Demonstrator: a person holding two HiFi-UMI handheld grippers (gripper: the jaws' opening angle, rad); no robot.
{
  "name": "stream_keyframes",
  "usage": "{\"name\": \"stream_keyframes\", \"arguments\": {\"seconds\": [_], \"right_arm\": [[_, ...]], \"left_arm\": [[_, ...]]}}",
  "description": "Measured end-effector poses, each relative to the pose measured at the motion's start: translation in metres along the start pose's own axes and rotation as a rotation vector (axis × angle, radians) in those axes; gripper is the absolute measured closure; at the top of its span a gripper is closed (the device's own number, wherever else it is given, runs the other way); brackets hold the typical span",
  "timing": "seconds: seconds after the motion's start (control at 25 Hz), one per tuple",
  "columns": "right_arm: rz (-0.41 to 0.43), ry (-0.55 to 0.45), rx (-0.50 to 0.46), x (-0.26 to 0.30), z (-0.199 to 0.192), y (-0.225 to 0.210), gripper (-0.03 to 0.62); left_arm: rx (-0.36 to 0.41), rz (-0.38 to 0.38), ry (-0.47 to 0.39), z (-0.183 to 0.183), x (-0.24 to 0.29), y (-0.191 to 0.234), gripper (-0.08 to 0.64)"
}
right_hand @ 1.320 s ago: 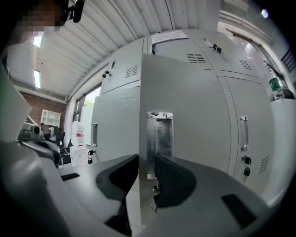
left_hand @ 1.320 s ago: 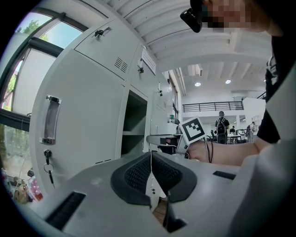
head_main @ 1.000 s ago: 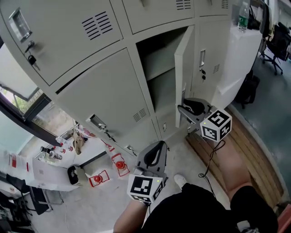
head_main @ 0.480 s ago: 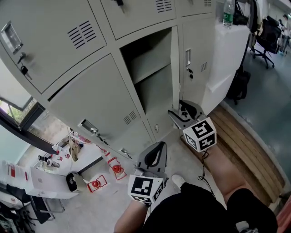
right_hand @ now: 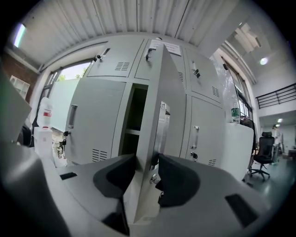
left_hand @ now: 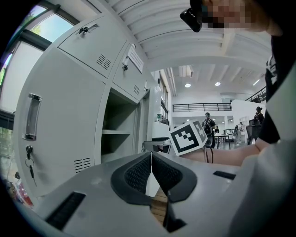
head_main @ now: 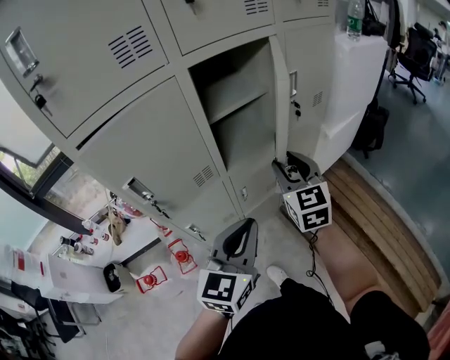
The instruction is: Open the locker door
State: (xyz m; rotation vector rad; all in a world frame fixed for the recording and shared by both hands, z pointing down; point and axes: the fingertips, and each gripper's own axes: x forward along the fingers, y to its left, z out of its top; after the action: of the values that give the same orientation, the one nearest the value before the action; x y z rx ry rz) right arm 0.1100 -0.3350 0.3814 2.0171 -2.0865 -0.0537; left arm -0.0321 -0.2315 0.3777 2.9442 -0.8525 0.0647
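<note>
At the upper left of the head view, a key [head_main: 37,100] hangs from the lock of a closed locker. Lower down, a neighbouring closed door carries a recessed handle [head_main: 140,188]; you can read no number or brand on either. At lower centre your left gripper [head_main: 239,230] idles with its jaws pressed together on nothing, well apart from the cabinet. Above it is the open compartment [head_main: 246,140], bare apart from one shelf. Just right of it, at the centre of the right gripper view, stands the locker door [right_hand: 155,106]. It is swung out so you see it nearly edge-on. Your right gripper [right_hand: 147,170] straddles its free edge low down, jaws closing, with the pads right against both faces. The door looks like thin painted sheet steel, so expect it to be light and stiff, swinging freely on its hinge. The paint is probably slick under the pads. Hold the folded free edge, far from the hinge, and follow its arc instead of pulling straight. Don't take hold of a dangling key. A paper label [right_hand: 172,47] sits on the locker above, but its print is too small to read. The gripper's cube [head_main: 307,206] shows only square black-and-white markers. At the upper right of the head view, a bottle [head_main: 355,20] with a green band stands on a white cabinet, and its wording is illegible.
</note>
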Motion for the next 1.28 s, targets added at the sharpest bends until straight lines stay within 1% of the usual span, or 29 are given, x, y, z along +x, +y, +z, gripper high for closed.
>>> {"name": "stream_keyframes", "arguments": {"seconds": [0.16, 0.32, 0.56, 0.76, 1.12, 1.28], "right_arm": [[-0.024, 0.005, 0.013, -0.009, -0.003, -0.011, 0.388], [-0.072, 0.007, 0.021, -0.021, -0.009, -0.031, 0.402], [-0.158, 0.018, 0.027, -0.038, -0.02, -0.076, 0.434], [-0.218, 0.025, 0.05, -0.048, -0.03, -0.116, 0.44], [-0.259, 0.035, 0.07, -0.046, -0.043, -0.174, 0.442], [-0.268, 0.048, 0.068, -0.042, -0.047, -0.194, 0.441]], "left_arm": [[-0.005, -0.015, 0.008, -0.003, 0.001, -0.004, 0.54], [-0.012, -0.048, 0.022, -0.008, 0.01, -0.011, 0.54], [-0.026, -0.097, 0.043, -0.016, 0.034, -0.026, 0.54], [-0.029, -0.131, 0.059, -0.021, 0.059, -0.036, 0.54], [-0.033, -0.153, 0.03, -0.011, 0.114, -0.041, 0.54], [-0.046, -0.16, 0.019, -0.009, 0.135, -0.044, 0.54]]}}
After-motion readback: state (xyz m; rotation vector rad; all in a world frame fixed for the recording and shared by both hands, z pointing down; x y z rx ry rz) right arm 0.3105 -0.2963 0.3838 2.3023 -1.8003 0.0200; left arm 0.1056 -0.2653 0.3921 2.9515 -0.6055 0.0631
